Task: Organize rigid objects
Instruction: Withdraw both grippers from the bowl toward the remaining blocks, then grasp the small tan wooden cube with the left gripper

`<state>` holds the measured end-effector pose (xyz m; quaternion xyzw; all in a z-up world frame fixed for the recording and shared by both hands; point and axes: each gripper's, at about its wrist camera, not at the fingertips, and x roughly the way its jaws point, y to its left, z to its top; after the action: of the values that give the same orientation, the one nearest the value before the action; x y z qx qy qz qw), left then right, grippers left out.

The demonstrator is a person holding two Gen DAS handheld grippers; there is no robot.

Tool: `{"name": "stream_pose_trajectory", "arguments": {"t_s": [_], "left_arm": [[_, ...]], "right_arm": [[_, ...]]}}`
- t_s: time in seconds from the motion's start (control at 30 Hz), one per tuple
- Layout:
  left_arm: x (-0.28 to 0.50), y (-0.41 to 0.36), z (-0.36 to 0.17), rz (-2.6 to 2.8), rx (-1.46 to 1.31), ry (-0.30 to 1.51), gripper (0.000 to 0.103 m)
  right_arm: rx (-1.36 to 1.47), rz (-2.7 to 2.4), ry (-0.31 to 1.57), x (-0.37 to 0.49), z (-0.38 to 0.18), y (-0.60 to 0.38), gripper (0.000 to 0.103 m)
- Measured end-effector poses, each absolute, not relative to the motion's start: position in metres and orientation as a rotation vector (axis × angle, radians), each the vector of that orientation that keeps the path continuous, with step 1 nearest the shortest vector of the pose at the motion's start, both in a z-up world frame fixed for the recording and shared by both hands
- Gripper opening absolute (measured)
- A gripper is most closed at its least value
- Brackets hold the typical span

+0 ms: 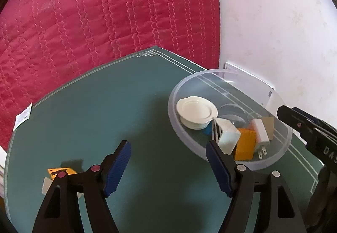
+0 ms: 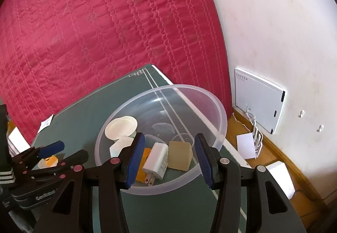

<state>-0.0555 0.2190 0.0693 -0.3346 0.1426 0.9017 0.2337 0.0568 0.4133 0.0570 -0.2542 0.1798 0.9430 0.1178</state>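
My left gripper (image 1: 168,161) stands open over the green mat (image 1: 88,119), nothing between its pads. My right gripper (image 2: 169,157) is also open and empty, poised above the near rim of the clear bowl (image 2: 221,111). Inside the bowl lie a white lid (image 2: 121,127), a white charger (image 2: 155,159), an orange block (image 1: 245,145) and a tan block (image 2: 180,155). An orange piece (image 1: 58,171), possibly another block, sits on the mat outside.

Both wrist cameras look steeply down, close, sharing the clear bowl (image 1: 229,121).
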Motion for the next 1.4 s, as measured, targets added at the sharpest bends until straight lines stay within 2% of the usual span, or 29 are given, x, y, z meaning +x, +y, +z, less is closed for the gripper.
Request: {"name": "stream_pose_trajectory", "arguments": {"t_s": [0.1,0.5,1.2,1.4], "left_arm": [[-0.051,0.21,0.069,2.491,-0.914,0.382,0.082],[-0.05,0.163,0.07,2.583,-0.954,0.316,0.088],[-0.042,0.059,0.055,2.77,-1.129,0.209,0.089],[-0.04,0.046,0.042,2.784,-1.177,0.213,0.089]], "right_arm": [[-0.74,2.762,0.506,0.057,0.058,0.41,0.051],[-0.754,2.792,0.415,0.055,0.055,0.391,0.056],[-0.776,2.852,0.296,0.059,0.054,0.357,0.057],[-0.776,2.885,0.249,0.063,0.055,0.344,0.06]]}}
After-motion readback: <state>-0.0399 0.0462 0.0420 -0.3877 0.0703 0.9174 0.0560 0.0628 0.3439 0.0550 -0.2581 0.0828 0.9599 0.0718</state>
